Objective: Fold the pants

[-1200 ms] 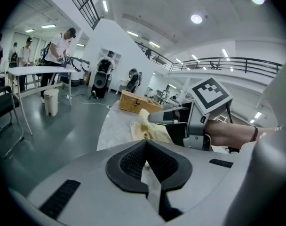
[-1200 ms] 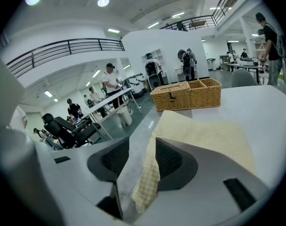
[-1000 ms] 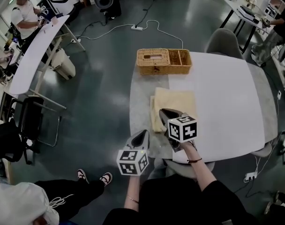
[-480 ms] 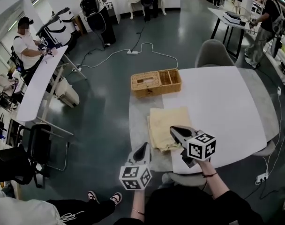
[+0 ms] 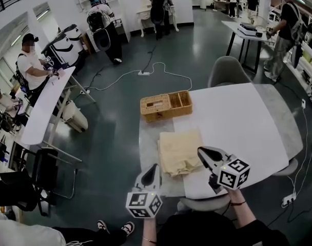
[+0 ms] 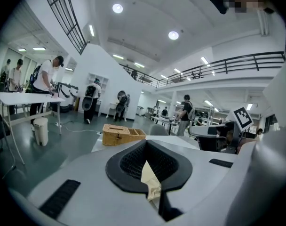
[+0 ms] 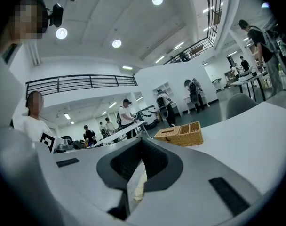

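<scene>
Two closed, empty: left gripper (image 5: 152, 167), right gripper (image 5: 200, 150) | pants (image 5: 177, 151) lie ahead, between them.

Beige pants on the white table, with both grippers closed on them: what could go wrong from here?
1. The left gripper and right gripper each pinch only a thin sliver of the beige cloth pants; it could slip out if pulled.
2. The pants lie near the white table's side edge and may slide off.
3. The woven wicker basket stands just beyond them; a forward fold could bump it.
</scene>
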A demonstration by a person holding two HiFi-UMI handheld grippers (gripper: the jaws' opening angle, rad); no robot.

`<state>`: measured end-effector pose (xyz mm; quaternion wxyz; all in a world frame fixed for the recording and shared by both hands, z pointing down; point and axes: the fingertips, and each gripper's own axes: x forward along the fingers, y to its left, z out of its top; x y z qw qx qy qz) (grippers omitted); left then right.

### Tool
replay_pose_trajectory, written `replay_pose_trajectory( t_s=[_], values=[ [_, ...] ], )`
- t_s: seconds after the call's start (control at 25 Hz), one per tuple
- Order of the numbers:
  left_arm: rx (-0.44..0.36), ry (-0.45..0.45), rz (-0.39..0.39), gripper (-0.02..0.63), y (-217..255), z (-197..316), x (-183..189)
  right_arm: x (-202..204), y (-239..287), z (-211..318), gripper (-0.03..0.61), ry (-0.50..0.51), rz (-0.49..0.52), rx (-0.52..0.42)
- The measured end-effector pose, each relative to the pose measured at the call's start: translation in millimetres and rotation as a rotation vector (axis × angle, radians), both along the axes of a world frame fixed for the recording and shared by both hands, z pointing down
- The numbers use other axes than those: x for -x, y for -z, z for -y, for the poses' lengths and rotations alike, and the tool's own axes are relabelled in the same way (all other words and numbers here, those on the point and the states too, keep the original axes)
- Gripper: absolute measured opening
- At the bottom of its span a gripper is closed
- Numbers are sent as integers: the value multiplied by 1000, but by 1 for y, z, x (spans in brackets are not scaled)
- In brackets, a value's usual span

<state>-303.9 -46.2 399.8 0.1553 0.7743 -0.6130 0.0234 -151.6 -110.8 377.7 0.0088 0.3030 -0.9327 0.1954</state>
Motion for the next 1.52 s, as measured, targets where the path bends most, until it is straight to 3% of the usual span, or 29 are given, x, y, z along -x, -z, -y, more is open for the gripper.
replay_pose_trajectory(
  t_s=[0.64, 1.52],
  values=[
    [-107, 44, 93, 8, 51, -15, 6, -73, 31, 11, 14, -113, 32, -106],
    [-115, 77, 124, 8, 57, -23, 0, -80, 33, 14, 14, -98, -1, -168]
  ],
)
